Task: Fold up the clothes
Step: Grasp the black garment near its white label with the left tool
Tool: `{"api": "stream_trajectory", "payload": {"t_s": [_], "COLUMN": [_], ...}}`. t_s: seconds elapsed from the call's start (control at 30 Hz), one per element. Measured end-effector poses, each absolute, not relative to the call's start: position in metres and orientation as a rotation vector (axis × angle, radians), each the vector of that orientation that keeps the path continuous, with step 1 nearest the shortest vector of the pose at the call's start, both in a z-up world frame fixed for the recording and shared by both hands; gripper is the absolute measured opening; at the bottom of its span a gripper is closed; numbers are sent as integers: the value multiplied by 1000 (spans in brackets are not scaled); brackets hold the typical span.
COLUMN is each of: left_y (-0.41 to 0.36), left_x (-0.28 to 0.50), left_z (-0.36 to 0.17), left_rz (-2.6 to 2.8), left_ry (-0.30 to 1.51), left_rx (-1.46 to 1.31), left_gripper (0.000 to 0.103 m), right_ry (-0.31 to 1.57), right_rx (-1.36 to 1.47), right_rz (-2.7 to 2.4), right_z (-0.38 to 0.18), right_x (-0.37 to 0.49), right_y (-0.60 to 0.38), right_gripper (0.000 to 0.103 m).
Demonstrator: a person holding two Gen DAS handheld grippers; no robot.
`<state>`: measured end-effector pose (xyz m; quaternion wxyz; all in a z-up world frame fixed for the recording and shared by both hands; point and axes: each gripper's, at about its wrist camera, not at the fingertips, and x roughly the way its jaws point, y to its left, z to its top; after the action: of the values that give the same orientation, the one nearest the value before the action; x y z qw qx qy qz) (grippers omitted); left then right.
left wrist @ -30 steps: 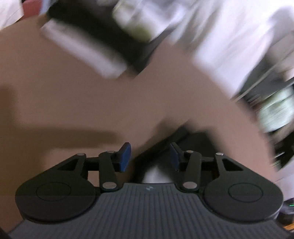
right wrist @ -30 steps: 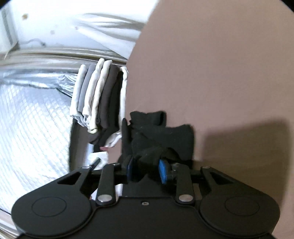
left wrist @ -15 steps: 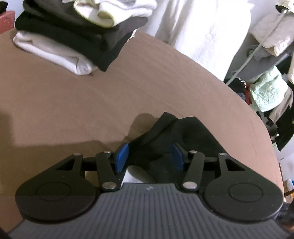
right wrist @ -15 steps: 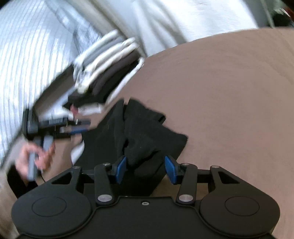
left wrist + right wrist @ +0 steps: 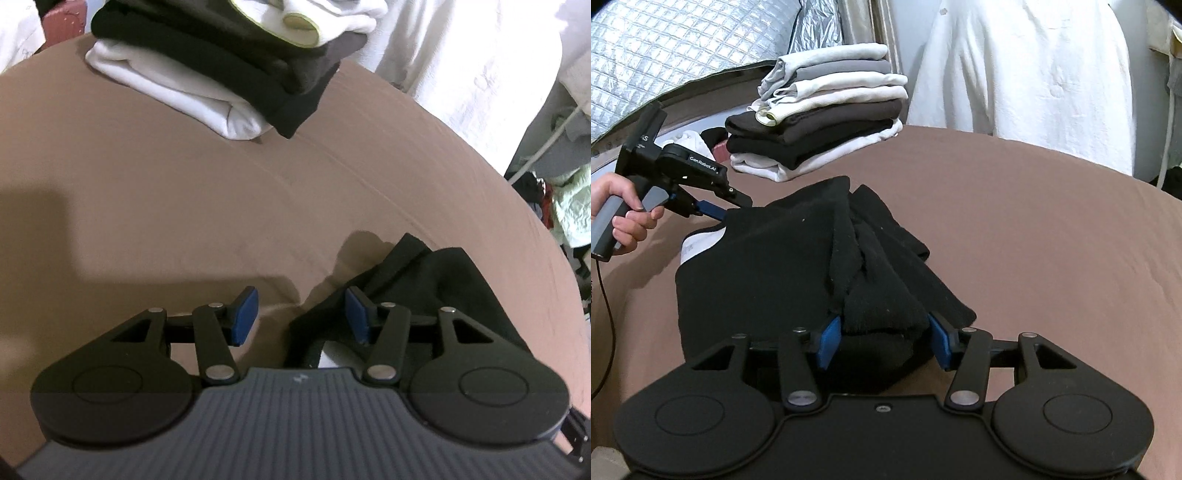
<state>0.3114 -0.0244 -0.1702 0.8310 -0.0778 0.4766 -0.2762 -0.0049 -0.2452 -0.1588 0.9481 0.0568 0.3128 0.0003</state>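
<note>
A crumpled black garment (image 5: 768, 266) lies on the brown surface (image 5: 1052, 240), its white inner neck label (image 5: 698, 245) showing at the left edge. My right gripper (image 5: 883, 343) is open, and a bunched fold of the garment lies loose between its blue pads (image 5: 827, 341). In the right wrist view my left gripper (image 5: 714, 213), held by a hand (image 5: 624, 218), sits at the garment's far left corner. In the left wrist view that left gripper (image 5: 301, 315) is open over bare surface, with the black garment (image 5: 424, 280) under its right finger.
A stack of folded clothes (image 5: 827, 114), white, grey and black, stands at the back of the brown surface; it also shows in the left wrist view as the stack (image 5: 229, 55). White fabric (image 5: 1015, 66) hangs behind. Silver quilted material (image 5: 665, 48) is at the far left.
My right gripper has opened and let go of the black garment, which now lies spread on the surface. My left gripper has shifted left, so the garment sits more to its right.
</note>
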Motion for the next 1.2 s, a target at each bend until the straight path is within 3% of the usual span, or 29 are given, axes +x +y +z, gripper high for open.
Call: {"api": "stream_trajectory", "payload": {"t_s": [0.03, 0.13, 0.3, 0.4, 0.5, 0.57, 0.6, 0.63, 0.8, 0.87, 0.93, 1.07, 1.2], "left_y": [-24, -25, -28, -31, -37, -39, -38, -36, -22, -24, -33, -60, -96], "left_x": [311, 310, 304, 301, 300, 300, 300, 300, 299, 295, 288, 268, 266], "left_z": [-171, -172, -165, -161, -163, -167, -168, -168, -149, -143, -141, -146, -172], "left_rz": [-590, -592, -607, -608, -594, -565, -546, -533, -572, -646, -740, -938, -941], "left_ry": [1017, 1028, 980, 938, 936, 959, 962, 956, 881, 866, 878, 935, 1034], "left_rx": [-171, -173, -143, -116, -65, -44, -43, -51, -145, -162, -150, -138, -69], "left_gripper": [52, 52, 52, 52, 52, 52, 52, 52, 52, 48, 37, 37, 37], "right_ry": [630, 576, 558, 601, 653, 653, 651, 639, 555, 527, 534, 541, 621], "right_rx": [174, 350, 488, 560, 598, 568, 552, 555, 580, 554, 514, 330, 177], "right_rz": [16, 31, -54, -138, -241, -296, -322, -336, -400, -404, -355, -175, -2], "right_z": [-157, -149, -144, -149, -159, -165, -168, -167, -153, -142, -128, -107, -119], "right_x": [-1, 5, 9, 12, 17, 16, 16, 13, -5, -11, -9, 10, 50], "right_y": [-248, -259, -278, -291, -297, -290, -286, -287, -296, -295, -287, -250, -217], "right_gripper": [37, 19, 9, 9, 13, 30, 49, 57, 57, 57, 51, 51, 52]}}
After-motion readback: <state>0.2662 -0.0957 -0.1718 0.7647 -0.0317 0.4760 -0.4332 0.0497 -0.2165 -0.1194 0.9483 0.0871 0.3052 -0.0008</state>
